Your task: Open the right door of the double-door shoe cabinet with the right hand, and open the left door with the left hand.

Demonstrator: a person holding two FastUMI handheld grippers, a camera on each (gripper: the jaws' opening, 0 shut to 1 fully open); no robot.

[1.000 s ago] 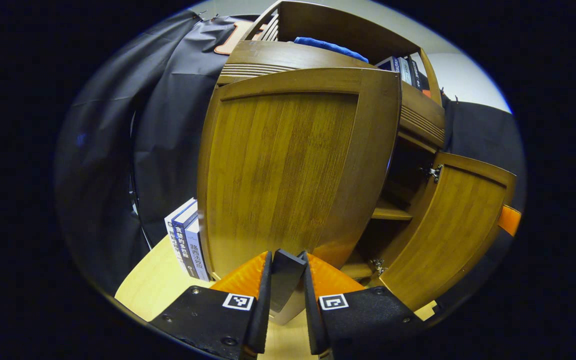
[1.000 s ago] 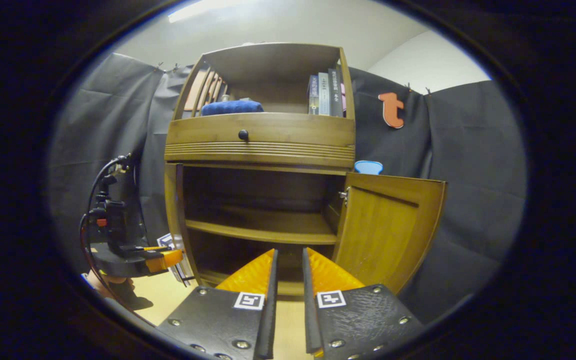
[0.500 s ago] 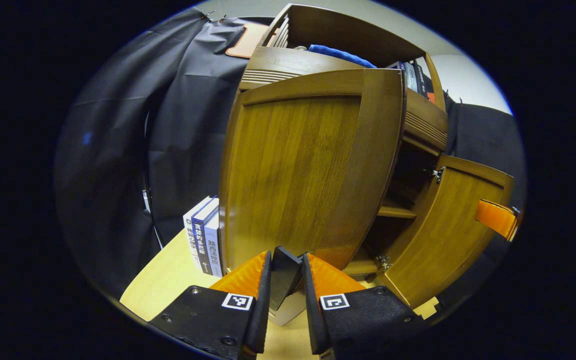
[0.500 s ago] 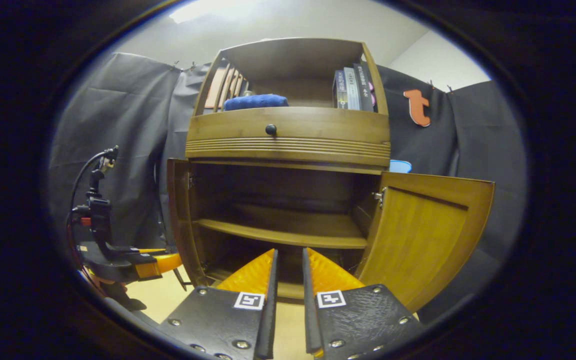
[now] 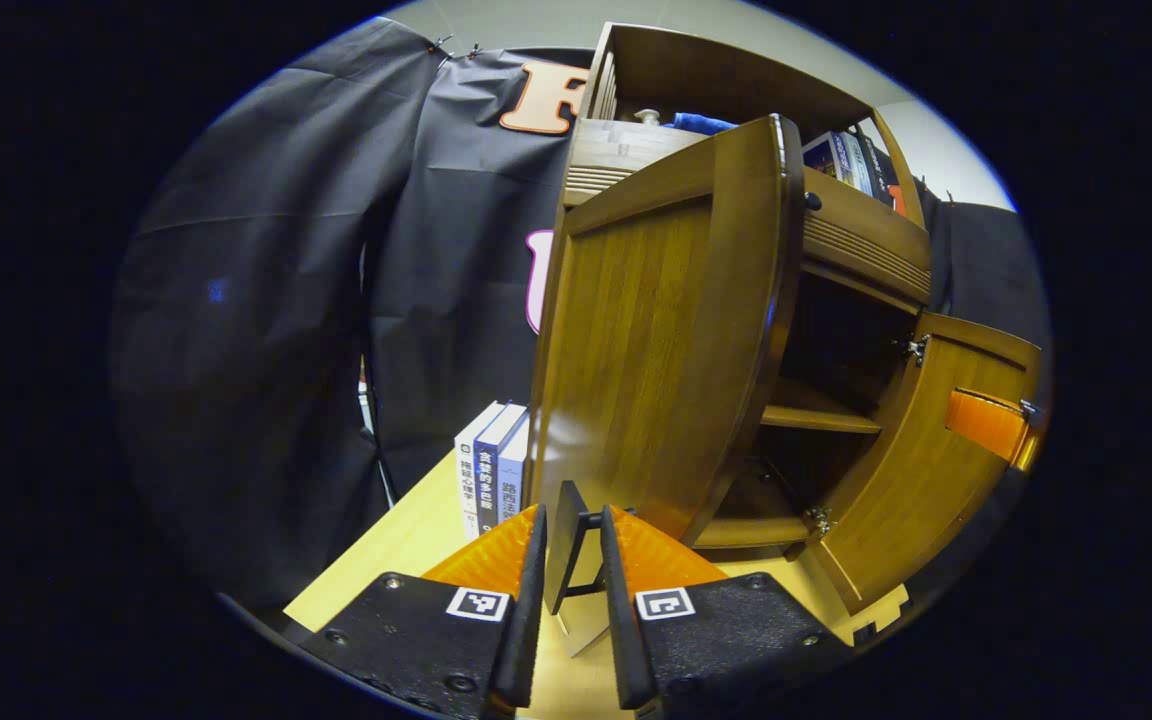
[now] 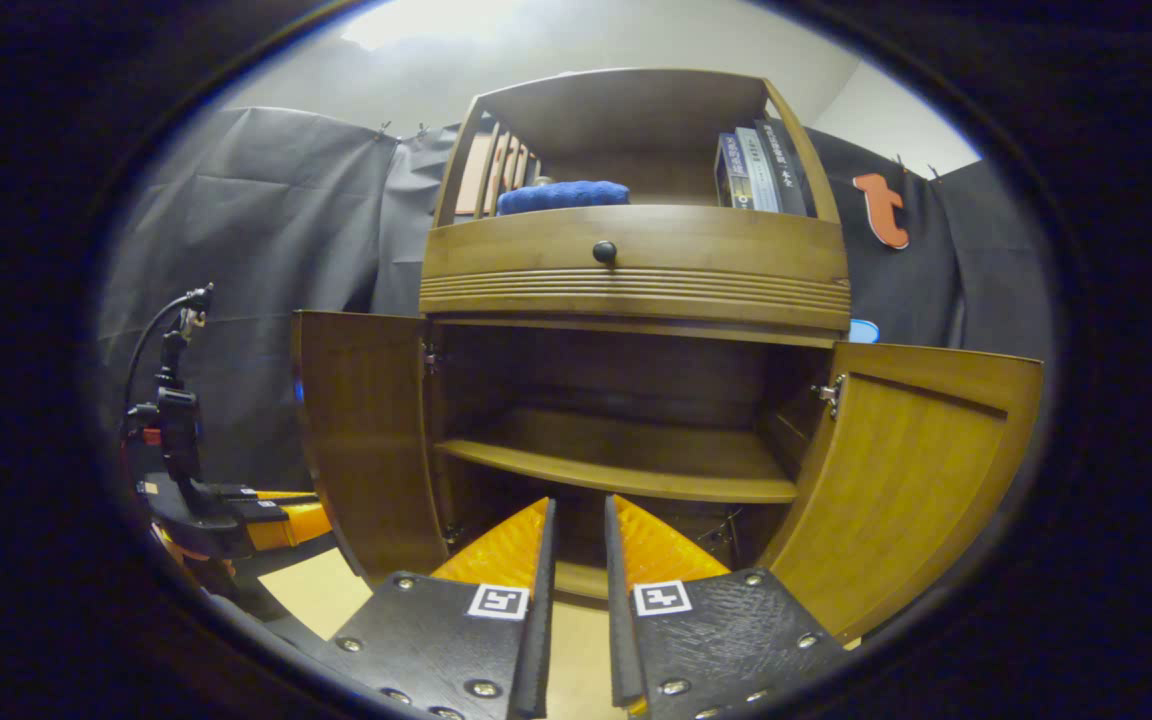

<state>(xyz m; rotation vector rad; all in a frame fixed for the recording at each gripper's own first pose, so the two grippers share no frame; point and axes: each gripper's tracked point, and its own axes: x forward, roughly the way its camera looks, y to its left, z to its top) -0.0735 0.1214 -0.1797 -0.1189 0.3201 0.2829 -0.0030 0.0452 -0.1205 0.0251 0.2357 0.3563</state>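
my left tool (image 5: 572,560) is closed on the dark handle (image 5: 567,540) at the edge of the left door (image 5: 656,330), both fingers pressing its sides. that door stands swung well out from the shoe cabinet (image 6: 636,280). the right door (image 6: 901,480) is open too, hanging wide on its hinge. my right tool (image 6: 579,560) sits in front of the open middle with its fingers close together and nothing between them. inside, a wooden shelf (image 6: 626,470) shows. some books (image 5: 489,470) stand on the counter (image 5: 406,540) beside the left door.
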